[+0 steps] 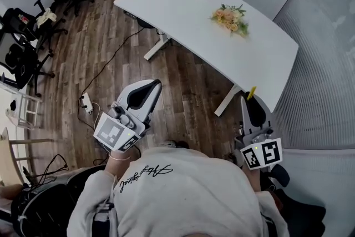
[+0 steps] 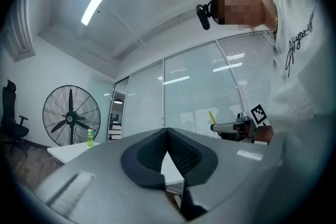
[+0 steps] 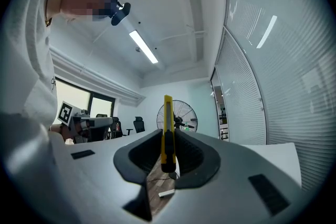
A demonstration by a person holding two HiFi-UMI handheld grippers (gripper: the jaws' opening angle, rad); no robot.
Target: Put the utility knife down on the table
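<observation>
Nothing properly legible here. Black cursive script on the back of the pale grey sweatshirt (image 1: 145, 173), too loopy to make out. Just black-and-white square patterns on the marker cubes (image 1: 115, 134) (image 1: 262, 154), no letters or digits.

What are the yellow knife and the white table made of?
The utility knife looks like hard plastic: glossy yellow shell, black slider. The table has a smooth matte white top, probably laminate or painted board; its white legs look like painted metal.
</observation>
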